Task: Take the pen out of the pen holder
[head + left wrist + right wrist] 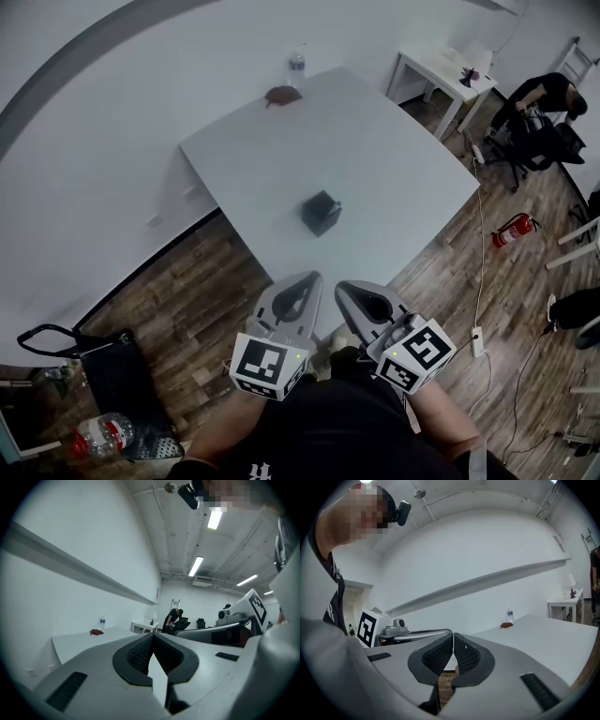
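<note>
Currently holding both tools low and close to the body, over the wood floor (216, 281), just short of the table's near corner. On the left tool (305, 279), jaws pressed together with nothing between them. On the right tool (347, 287), likewise closed tip to tip and empty. Side by side, tips aimed at the table (394, 159): reads as a ready pose ahead of a reach, not a grasp. Closed probably just for carrying, so one would need opening before any pick.

Further on, pen holder (322, 212): small black box-like cup, upright about mid-surface, somewhat toward the near corner, well apart from both tools. Set away from every edge, so little risk of knocking it off. No pen made out, too small and dark against the holder; presumably inside. Task judged not begun.

Farthest on the table, water bottle (296, 67) at the far edge by the far corner, with a small reddish-brown item (282, 94) just beside it. Both well apart from the holder, unlikely to hinder a reach.
</note>
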Motion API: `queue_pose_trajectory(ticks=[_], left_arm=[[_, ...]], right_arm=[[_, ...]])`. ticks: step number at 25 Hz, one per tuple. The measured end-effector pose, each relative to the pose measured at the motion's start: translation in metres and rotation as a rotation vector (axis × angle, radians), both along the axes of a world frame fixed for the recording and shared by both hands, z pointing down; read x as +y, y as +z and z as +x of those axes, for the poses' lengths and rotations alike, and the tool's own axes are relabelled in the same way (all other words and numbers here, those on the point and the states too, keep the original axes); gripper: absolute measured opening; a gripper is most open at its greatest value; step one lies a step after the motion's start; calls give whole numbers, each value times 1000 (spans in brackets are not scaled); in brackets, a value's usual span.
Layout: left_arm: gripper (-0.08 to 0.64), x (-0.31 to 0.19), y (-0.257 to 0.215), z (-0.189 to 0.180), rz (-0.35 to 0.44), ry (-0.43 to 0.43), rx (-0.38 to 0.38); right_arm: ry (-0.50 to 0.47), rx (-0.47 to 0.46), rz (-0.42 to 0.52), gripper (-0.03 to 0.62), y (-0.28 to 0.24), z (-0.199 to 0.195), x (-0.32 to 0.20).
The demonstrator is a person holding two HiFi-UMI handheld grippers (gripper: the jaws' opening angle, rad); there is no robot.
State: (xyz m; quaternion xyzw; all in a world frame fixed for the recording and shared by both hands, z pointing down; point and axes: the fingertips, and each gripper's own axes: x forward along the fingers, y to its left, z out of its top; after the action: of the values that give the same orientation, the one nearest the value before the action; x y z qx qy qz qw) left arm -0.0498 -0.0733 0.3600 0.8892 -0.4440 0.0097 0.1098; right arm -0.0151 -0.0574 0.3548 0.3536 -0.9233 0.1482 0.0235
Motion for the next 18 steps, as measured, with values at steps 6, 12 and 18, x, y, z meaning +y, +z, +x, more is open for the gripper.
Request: queue_pose_trajectory(ticks=[6, 12, 18], left_arm=[[6, -33, 9, 5, 9, -27, 13], [6, -68, 17, 5, -8, -81, 13], [6, -100, 29, 9, -56, -140, -29]], right_arm=[[6, 1, -30, 15, 16, 7, -40], [13, 50, -86, 17, 51, 28, -100], [-33, 88, -149, 17, 114, 48, -170]])
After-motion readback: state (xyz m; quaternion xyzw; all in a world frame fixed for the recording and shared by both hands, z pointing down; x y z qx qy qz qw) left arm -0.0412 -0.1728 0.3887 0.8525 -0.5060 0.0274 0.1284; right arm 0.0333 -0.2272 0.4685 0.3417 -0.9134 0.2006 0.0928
